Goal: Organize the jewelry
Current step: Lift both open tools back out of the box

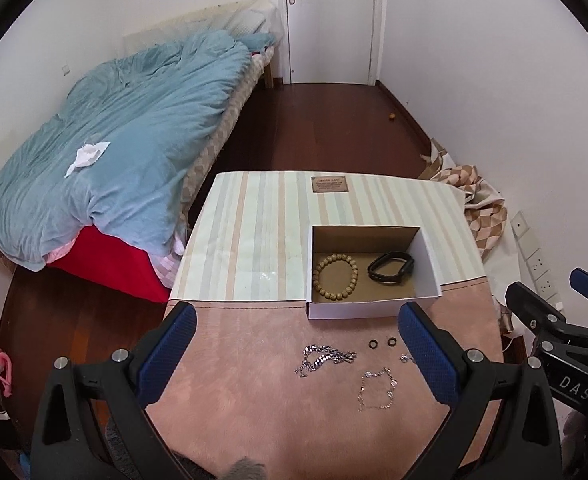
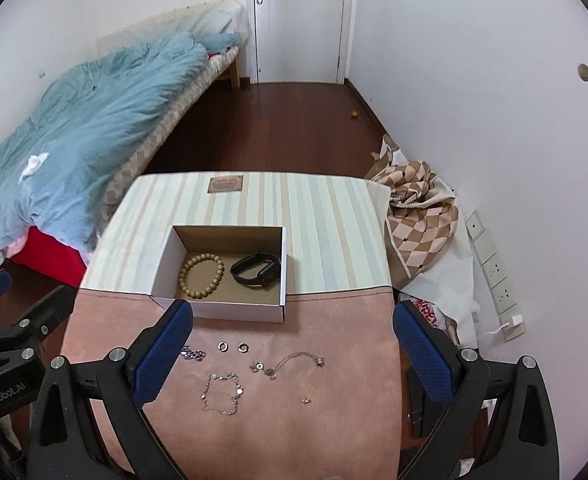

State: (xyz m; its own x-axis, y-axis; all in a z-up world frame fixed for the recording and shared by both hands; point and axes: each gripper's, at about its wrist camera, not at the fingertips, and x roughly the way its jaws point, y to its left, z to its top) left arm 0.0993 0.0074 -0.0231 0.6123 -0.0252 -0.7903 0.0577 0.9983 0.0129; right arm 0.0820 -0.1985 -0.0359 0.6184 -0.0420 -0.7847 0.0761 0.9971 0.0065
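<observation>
An open white box (image 1: 350,311) (image 2: 230,312) on the table holds a wooden bead bracelet (image 1: 335,277) (image 2: 201,270) and a black band (image 1: 391,268) (image 2: 254,271). In front of it on the pink cloth lie a thick silver chain (image 1: 326,355) (image 2: 193,353), two small rings (image 1: 382,343) (image 2: 233,346), a thin silver bracelet (image 1: 377,389) (image 2: 223,393), a thin necklace (image 2: 290,363) and a tiny earring (image 2: 305,400). My left gripper (image 1: 297,312) and right gripper (image 2: 293,312) are both open and empty, above the near table, short of the box.
The table (image 2: 334,208) has a striped cloth at the back with a small brown label (image 2: 225,184). A bed with a blue quilt (image 1: 126,128) stands left. A checked cloth bag (image 2: 418,216) and a wall power strip (image 2: 494,276) are right. The door (image 2: 300,20) is far behind.
</observation>
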